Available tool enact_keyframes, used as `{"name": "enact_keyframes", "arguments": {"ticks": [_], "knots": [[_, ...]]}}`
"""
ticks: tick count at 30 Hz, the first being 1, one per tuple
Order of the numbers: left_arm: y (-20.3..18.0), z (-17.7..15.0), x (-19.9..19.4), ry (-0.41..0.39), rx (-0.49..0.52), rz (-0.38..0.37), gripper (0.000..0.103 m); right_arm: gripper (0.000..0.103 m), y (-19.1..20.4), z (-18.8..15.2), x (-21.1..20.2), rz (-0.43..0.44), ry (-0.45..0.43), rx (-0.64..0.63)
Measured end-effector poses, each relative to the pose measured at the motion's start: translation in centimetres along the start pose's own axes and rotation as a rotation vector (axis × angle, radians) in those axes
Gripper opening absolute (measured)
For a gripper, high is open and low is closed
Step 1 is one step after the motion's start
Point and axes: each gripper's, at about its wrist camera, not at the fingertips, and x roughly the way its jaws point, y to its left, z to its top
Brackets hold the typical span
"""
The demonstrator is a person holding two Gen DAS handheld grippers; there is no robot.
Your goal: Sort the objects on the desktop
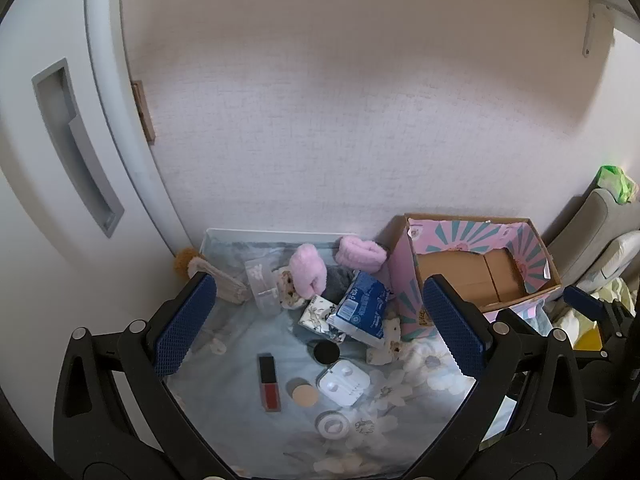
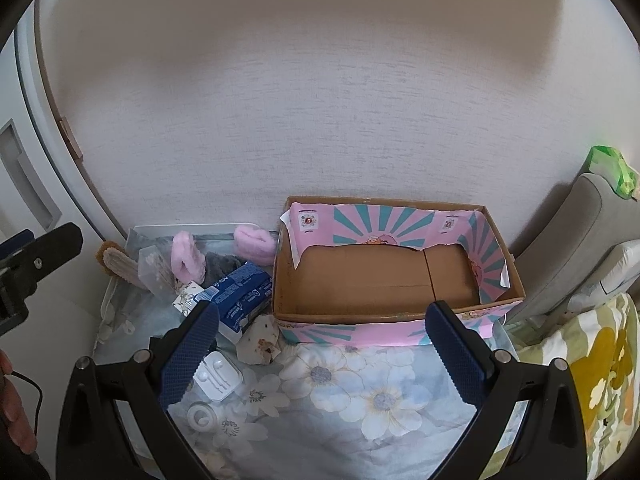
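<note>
A pink patterned cardboard box stands open and empty against the wall; it also shows in the right wrist view. Left of it lie a blue tissue pack, pink fluffy items, a red lipstick, a white earphone case, a round powder puff, a black disc and a tape roll. My left gripper is open and empty above these. My right gripper is open and empty in front of the box; the earphone case lies by its left finger.
A floral cloth covers the table. A white cabinet door stands at the left. A grey cushion and a green bag are at the right. A brush lies by the wall.
</note>
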Motion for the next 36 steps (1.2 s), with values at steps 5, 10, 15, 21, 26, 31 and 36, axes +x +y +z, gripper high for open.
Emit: {"name": "enact_keyframes", "arguments": {"ticks": [5, 10, 15, 21, 26, 31, 36], "knots": [[0.1, -0.1, 0.0, 0.003, -0.002, -0.002, 0.103, 0.103, 0.1, 0.0, 0.0, 0.002, 0.001, 0.001], [0.5, -0.3, 0.0, 0.009, -0.017, -0.011, 0.103, 0.103, 0.0, 0.1, 0.1, 0.004, 0.005, 0.009], [1.7, -0.5, -0.1, -0.006, -0.058, 0.007, 0.103, 0.103, 0.1, 0.2, 0.2, 0.008, 0.003, 0.001], [4.7, -1.3, -0.2, -0.025, -0.138, 0.045, 0.103, 0.103, 0.9, 0.3, 0.5, 0.053, -0.003, -0.048], [6.9, -3.0, 0.4, -0.025, -0.193, 0.061, 0.103, 0.103, 2.7, 0.2, 1.0, 0.121, -0.014, -0.128], [8.8, -4.9, 2.6, 0.029, -0.258, 0.077, 0.103, 0.103, 4.8, -0.3, 2.5, 0.215, 0.019, -0.217], [10.4, -6.0, 5.3, 0.050, -0.337, 0.068, 0.101, 0.103, 6.1, 0.8, 4.0, 0.246, 0.031, -0.278]]}}
